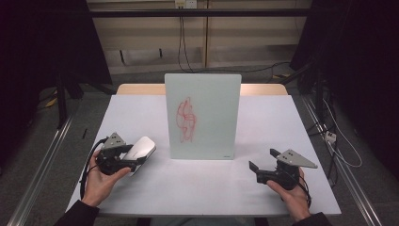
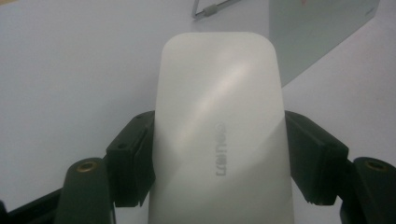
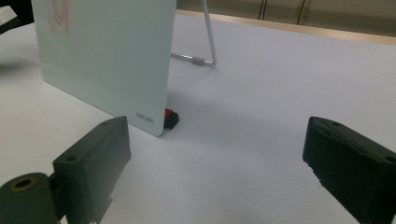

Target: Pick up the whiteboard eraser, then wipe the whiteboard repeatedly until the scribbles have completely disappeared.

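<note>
A white, rounded eraser (image 1: 139, 151) is gripped by the left gripper (image 1: 123, 157) at the left front of the white table (image 1: 207, 188). In the left gripper view the eraser (image 2: 219, 135) is seen clamped between the two black jaws, one pad pressed against each long side, roughly midway along its length. Its rounded far end juts out well beyond the jaw tips, and a grey brand mark is printed on its upper face. In the high view the eraser is pointed up and to the right, towards the board, and is held just above or on the table surface; which of the two cannot be told.

An upright whiteboard (image 1: 203, 116) is stood in the middle of the table, and a red scribble (image 1: 186, 118) is drawn on its face. The eraser is kept to the left of the board's lower left corner, near it but apart from it.

The right gripper (image 1: 263, 162) is held at the right front of the table, its jaws spread wide with nothing between them. In the right gripper view bare table is seen between the jaws, and the board's lower corner (image 3: 107, 60) is found just beyond the left jaw, propped by a metal stand (image 3: 208, 42) behind it. A small red and black piece (image 3: 171, 117) is seen at the foot of the board.
</note>
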{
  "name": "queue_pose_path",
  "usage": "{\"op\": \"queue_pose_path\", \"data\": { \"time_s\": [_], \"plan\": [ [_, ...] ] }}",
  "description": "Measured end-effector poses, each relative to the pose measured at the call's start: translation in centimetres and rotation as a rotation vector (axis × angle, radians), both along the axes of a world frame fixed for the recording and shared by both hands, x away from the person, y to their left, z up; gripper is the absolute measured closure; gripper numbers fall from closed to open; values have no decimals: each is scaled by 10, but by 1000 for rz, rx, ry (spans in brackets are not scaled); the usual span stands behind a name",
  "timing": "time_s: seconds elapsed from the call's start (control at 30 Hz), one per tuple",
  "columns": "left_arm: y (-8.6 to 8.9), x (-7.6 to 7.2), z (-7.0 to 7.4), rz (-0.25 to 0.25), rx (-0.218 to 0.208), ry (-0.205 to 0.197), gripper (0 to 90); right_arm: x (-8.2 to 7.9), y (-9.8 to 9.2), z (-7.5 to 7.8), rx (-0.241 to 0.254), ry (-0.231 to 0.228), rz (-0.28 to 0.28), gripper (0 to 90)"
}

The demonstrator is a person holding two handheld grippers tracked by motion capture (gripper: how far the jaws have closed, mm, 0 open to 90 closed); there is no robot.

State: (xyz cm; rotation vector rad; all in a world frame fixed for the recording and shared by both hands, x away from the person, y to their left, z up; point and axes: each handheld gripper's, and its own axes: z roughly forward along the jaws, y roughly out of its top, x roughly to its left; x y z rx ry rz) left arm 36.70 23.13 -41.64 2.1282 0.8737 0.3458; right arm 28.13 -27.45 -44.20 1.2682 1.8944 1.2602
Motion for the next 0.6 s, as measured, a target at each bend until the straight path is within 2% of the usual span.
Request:
{"op": "queue_pose_path", "data": {
  "time_s": [0.4,0.6],
  "plan": [
    [3,-10,7,59,-103,-45,311,-2,0,1,-2,-10,7,75],
    [2,-16,11,64,-129,-63,311,0,1,1,3,-4,7,75]
  ]
}}
